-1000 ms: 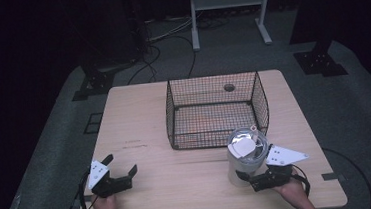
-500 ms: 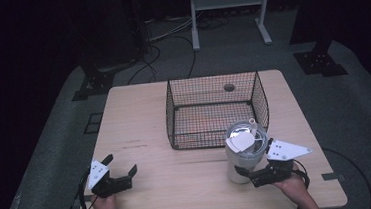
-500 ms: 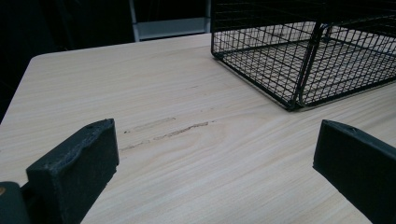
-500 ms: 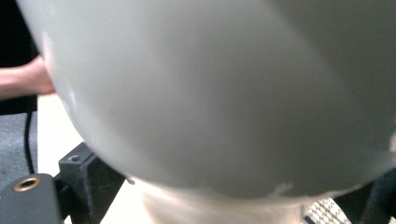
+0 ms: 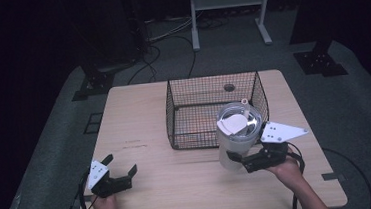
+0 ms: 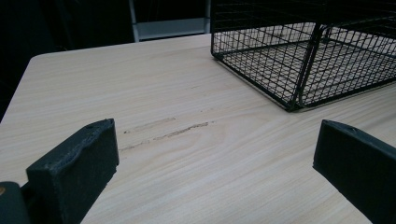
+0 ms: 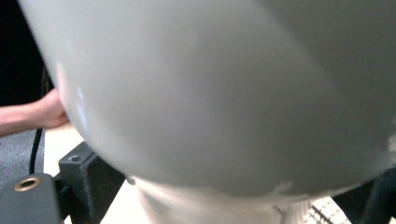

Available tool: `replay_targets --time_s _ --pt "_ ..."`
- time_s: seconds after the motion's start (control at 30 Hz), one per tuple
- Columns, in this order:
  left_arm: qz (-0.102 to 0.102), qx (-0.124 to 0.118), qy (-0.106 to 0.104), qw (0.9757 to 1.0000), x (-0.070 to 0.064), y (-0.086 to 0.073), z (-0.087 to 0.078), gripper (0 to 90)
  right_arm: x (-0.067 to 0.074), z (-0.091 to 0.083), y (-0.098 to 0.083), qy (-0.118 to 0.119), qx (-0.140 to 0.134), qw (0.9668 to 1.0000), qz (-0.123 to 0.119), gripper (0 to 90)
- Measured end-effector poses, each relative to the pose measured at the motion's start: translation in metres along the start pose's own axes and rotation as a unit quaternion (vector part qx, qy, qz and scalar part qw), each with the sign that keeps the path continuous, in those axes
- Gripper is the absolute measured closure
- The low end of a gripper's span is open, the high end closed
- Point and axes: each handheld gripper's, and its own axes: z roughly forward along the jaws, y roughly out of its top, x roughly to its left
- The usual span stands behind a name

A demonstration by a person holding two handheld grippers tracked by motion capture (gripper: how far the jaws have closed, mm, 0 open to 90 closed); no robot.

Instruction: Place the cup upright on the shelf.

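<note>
Right gripper (image 5: 239,160): near front-right of table, jaws closed round lower body of the tumbler, one jaw each side; in right gripper view one black jaw at lower left against the pale wall, other at lower right edge.
Tumbler (image 5: 237,135): pale, translucent, w/ clear lid (image 5: 238,120) & short straw stub (image 5: 245,101) poking up at lid's far side. Upright, maybe slightly tilted. Sits just in front of the basket's front-right corner, top overlapping the basket's front rim in high view. Can't tell if base touches the tabletop or is lifted. In right gripper view its wall (image 7: 224,93) is very close, blurred.
Left gripper (image 5: 120,171): front-left of table, jaws wide apart, holding nothing; bare wood between them in left gripper view. Well apart from tumbler & basket.
Wire basket (image 5: 174,110): black mesh, open top, rectangular, on centre-back of table. In left gripper view its near corner (image 6: 292,100) is ahead & to right.
Table (image 5: 139,118): light wood, faint scuff marks (image 6: 168,130) in front of left gripper.
Hands: right hand (image 5: 286,167) grips right gripper from behind; left hand (image 5: 103,203) at table's front edge.
Cables: black cable (image 5: 84,208) trails off left gripper.
</note>
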Motion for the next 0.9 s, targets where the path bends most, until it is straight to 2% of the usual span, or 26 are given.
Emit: replay_targets --time_s 0.17,0.3,0.5,0.9 --pt "0.001 -0.001 0.0 1.0 0.0 0.0 0.0 0.0 -0.004 0.007 0.02 0.003 -0.004 1.0 -0.007 8.8" --pt "0.0 -0.001 0.0 1.0 0.0 0.0 0.0 0.0 -0.011 0.013 0.034 0.01 -0.01 0.9999 -0.001 8.8" --pt "-0.001 -0.004 -0.001 1.0 0.0 0.0 0.0 0.0 -0.026 0.029 0.055 0.007 -0.015 0.9999 -0.001 8.8" --pt "-0.002 -0.005 -0.002 1.0 0.001 0.0 0.0 0.0 -0.053 0.062 0.076 0.001 -0.017 0.9998 0.013 8.8"
